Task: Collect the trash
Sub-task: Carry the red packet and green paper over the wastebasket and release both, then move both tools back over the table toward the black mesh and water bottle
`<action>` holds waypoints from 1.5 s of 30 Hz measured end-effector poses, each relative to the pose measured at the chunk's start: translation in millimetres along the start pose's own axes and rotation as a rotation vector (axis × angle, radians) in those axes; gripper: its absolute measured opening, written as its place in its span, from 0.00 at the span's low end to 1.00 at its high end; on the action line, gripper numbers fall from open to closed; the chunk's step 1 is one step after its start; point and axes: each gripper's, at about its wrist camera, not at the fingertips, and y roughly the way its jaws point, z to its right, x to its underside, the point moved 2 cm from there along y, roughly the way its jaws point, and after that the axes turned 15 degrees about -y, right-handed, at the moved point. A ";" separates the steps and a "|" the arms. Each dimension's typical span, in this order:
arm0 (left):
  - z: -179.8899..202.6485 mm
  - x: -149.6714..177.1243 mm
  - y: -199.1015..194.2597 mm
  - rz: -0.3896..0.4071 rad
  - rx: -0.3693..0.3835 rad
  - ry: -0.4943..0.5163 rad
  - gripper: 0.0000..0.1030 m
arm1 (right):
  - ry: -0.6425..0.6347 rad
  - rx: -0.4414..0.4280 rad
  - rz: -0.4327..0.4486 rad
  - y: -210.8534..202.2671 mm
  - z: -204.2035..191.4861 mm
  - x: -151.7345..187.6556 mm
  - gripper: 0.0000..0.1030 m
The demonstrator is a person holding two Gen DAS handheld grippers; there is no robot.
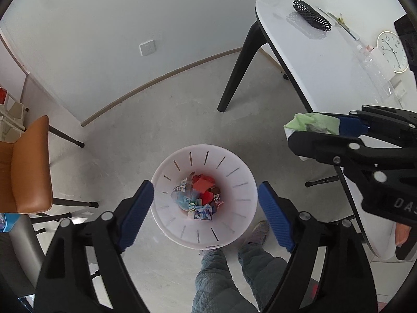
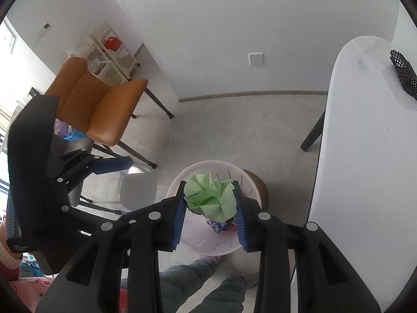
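While the left tool (image 1: 206, 214) hangs over the white bin (image 1: 242, 216) with its blue pads (image 1: 138, 214) spread wide and nothing between them, its share of the job appears discharged for the moment. No item is seen falling or resting on the pads, so the tool is judged empty.

Directly below it, the bin stands on the floor and already holds a layer of mixed scraps (image 1: 198, 198): red, blue and printed paper pieces lie at the bottom. That portion of the collecting is judged done.

Beside and slightly higher, the right tool (image 2: 211, 200) is clamped on a crumpled green paper wad (image 2: 208, 198), both pads pressing its sides. In the right wrist view the wad sits above the bin mouth, not yet released. Letting it go over the opening is judged the step in hand.

Farther off, the white table (image 1: 312, 60) carries a black mesh sleeve (image 1: 311, 15), a clear plastic bottle (image 1: 372, 65) lying flat, a round clock (image 1: 393, 52) and some thin strips near the far edge. Whether the sleeve, the bottle or the strips count as trash cannot be settled from here; if so, further trips remain. An orange chair (image 2: 99, 109) stands well apart, not involved.
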 end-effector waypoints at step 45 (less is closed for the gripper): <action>104.2 -39.5 -151.7 0.281 0.102 0.134 0.92 | 0.211 0.424 0.156 -197.2 36.9 43.8 0.98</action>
